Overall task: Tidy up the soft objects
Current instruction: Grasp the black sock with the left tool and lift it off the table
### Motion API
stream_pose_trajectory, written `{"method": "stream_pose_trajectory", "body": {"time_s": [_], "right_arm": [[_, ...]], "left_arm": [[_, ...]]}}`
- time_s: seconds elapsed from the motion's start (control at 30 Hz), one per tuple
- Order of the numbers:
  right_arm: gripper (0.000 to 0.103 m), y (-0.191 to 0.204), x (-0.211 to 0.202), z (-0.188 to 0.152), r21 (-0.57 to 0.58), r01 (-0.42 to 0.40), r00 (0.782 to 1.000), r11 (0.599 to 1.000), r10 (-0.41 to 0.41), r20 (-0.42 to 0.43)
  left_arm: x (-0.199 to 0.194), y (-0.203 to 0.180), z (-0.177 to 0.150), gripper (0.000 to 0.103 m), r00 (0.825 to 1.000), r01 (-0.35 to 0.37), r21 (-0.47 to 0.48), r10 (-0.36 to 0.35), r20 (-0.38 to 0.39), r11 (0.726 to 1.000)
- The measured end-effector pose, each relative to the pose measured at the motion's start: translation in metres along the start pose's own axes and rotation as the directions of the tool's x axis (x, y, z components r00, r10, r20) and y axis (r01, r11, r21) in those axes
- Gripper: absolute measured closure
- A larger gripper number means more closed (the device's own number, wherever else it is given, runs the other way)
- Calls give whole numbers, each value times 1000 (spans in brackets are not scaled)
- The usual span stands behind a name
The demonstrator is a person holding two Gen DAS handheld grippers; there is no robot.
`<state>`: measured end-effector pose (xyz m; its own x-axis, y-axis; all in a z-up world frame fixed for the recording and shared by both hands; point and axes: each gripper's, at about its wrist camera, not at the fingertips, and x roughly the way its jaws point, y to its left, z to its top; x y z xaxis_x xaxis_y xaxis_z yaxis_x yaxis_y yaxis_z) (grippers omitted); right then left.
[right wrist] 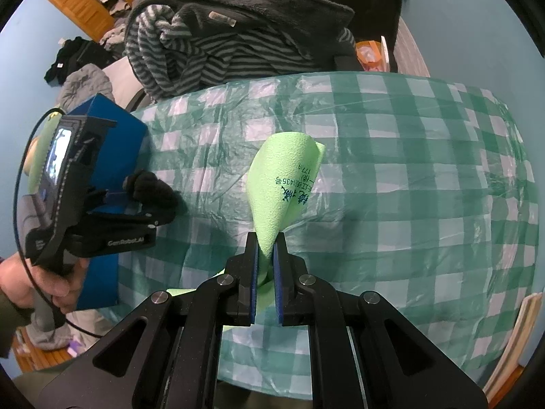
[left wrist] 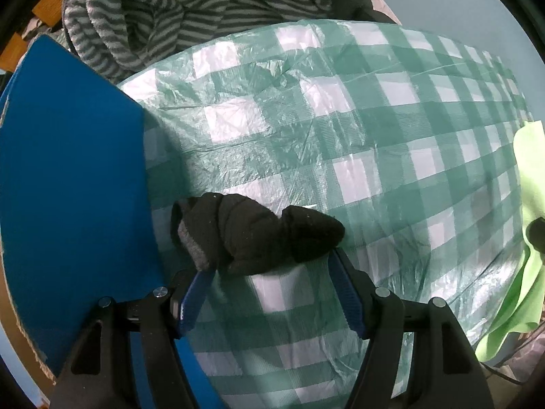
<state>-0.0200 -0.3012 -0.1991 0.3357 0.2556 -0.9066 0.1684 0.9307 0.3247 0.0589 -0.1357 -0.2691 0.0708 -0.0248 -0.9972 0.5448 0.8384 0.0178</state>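
A rolled black sock with a grey patch lies across the tips of my left gripper, whose fingers stand wide apart around it, on the green checked tablecloth. The sock and left gripper also show in the right wrist view, beside the blue box. My right gripper is shut on a light green cloth with printed blue characters, held above the table. The same cloth shows at the right edge of the left wrist view.
The blue box stands at the table's left side. Striped grey clothing and a dark fleece are piled behind the table. Clothes and wooden furniture lie at the far left. An orange container sits at the back.
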Motion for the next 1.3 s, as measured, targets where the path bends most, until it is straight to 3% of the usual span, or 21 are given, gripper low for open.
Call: {"method": "stream_pose_trajectory", "body": {"time_s": [0.17, 0.3, 0.43, 0.6, 0.7, 0.77, 0.83, 0.87, 1.1, 1.3], "right_arm": [[96, -2, -3, 1, 5, 0, 1000, 1000, 0, 3], [96, -3, -3, 1, 8, -1, 1000, 1000, 1, 3], [96, -2, -4, 1, 6, -1, 1000, 1000, 1, 6], [96, -2, -5, 1, 1, -2, 1000, 1000, 1, 8], [96, -2, -7, 0, 0, -1, 1000, 1000, 1, 13], [96, -1, -8, -1, 1, -1, 1000, 1000, 1, 13], [96, -1, -8, -1, 4, -4, 1000, 1000, 3, 12], [96, -1, -8, -1, 5, -4, 1000, 1000, 4, 10], [96, -4, -8, -4, 19, -9, 1000, 1000, 9, 10], [96, -10, -8, -4, 40, -14, 1000, 999, 13, 11]], "left_arm": [[0, 1, -3, 38, 1000, 5, 2, -5, 10, 1000], [1, 1, -7, 60, 1000, 23, -12, -23, 10, 1000], [-2, -5, -11, 89, 999, 33, 2, -33, 13, 999], [-5, -10, -17, 93, 999, 50, -2, -50, 11, 999], [-6, -7, -18, 93, 997, 73, -21, -73, 14, 997], [-12, -8, -22, 86, 996, 83, -29, -82, 22, 996], [-18, -8, -22, 50, 996, 77, -29, -76, 37, 997], [-21, -7, -22, 44, 996, 75, -26, -74, 55, 997], [-30, -1, -12, 43, 994, 84, -46, -80, 74, 995], [-32, -9, -1, 43, 995, 53, 26, -54, 81, 998]]}}
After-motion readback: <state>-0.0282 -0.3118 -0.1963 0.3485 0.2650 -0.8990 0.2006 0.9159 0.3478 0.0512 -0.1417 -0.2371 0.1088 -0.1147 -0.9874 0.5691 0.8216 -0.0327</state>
